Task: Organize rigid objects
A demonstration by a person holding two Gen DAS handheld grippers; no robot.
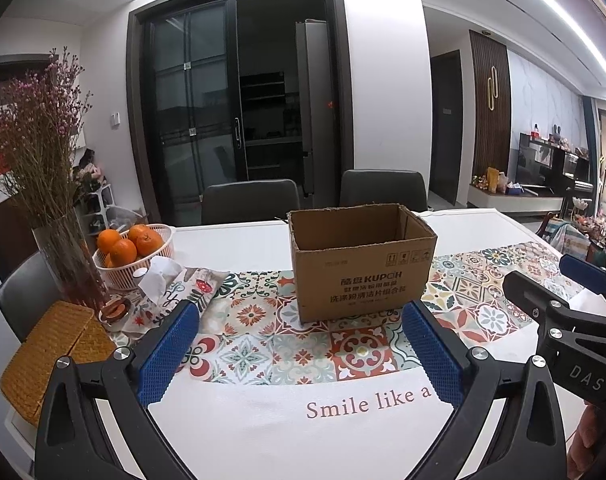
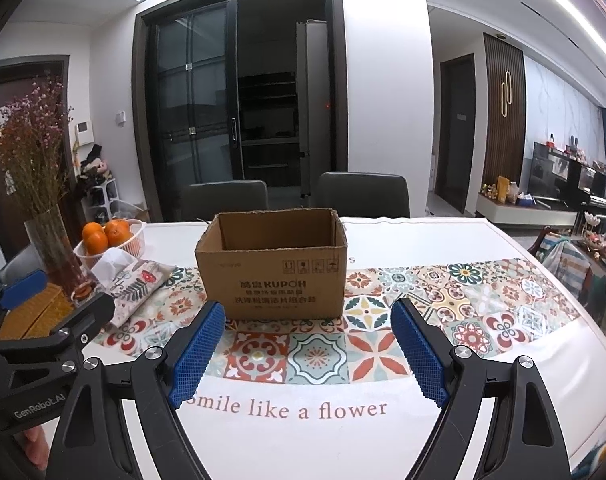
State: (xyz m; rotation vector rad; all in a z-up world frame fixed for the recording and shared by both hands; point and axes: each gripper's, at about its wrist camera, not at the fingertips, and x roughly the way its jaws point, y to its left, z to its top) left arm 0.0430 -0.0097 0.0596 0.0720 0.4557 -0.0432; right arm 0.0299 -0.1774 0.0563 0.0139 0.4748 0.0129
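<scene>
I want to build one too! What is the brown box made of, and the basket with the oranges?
The brown box looks like corrugated cardboard: matte brown, printed lettering, rough torn top edges. The basket holding the oranges seems to be white plastic, going by its thin, even, slotted ribs and smooth rim, though painted wire can't be ruled out.

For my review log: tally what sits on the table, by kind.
Cardboard box: 1
Fruit basket: 1
Oranges visible: 4
Glass vase: 1
Tissue pouch: 1
Woven mat: 1
Small dish: 1
Total: 10
</scene>
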